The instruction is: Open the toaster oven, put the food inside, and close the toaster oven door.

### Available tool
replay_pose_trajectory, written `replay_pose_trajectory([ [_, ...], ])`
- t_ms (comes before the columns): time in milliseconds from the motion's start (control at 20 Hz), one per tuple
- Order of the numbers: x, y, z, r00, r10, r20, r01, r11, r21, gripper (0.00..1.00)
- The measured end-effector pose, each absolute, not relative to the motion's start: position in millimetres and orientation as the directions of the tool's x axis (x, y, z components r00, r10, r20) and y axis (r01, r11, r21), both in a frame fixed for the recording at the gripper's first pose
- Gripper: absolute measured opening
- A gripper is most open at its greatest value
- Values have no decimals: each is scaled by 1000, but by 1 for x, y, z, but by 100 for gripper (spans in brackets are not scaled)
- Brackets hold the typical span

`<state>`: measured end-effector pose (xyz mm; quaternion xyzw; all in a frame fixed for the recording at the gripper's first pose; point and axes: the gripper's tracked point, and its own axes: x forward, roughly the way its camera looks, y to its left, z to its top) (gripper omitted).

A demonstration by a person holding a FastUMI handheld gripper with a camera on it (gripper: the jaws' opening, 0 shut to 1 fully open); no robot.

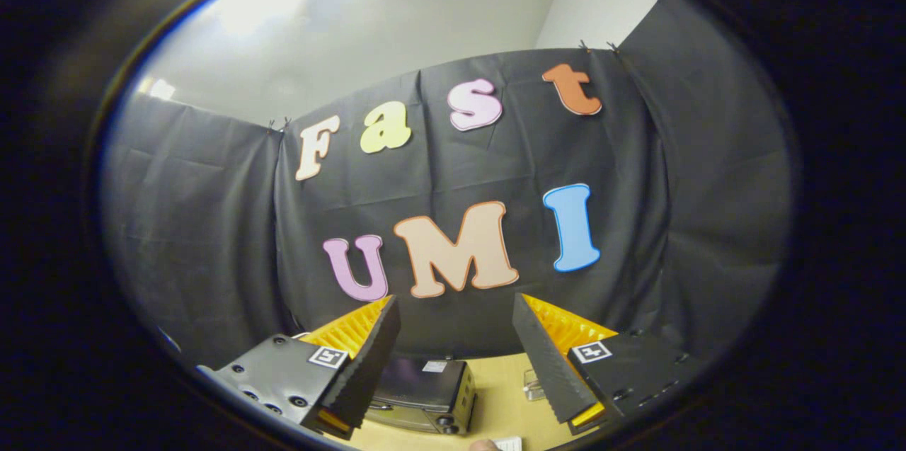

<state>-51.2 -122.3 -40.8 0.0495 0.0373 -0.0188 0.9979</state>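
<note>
- Below the claw point(456, 366), down on the pale wooden bench point(499, 401), we see the dark boxy metal toaster oven point(425, 394) w/ a knob at its front right corner.
- Claw is spread wide; nothing sits between its fingers, and both are well apart from the oven.
- Claw is held high and aimed level at the black cloth wall point(453, 175), so the oven shows low between the fingers. We judge that's a carry or rest pose, not a reach.
- Oven door: we see the top and a bit of the front, prob. shut, but can't tell for sure from this angle.
- Small clear plastic item point(532, 386) rests on the bench just right of the oven; too small to say whether it's the food container.
- Food itself: we can't pick it out.
- Scene fits either stage: door shut w/ food outside, or shut again w/ food inside.
</note>
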Motion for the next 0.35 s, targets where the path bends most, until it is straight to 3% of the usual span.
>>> replay_pose_trajectory([
  [350,-54,-151,-32,998,-46,-51,50,995,87,98],
])
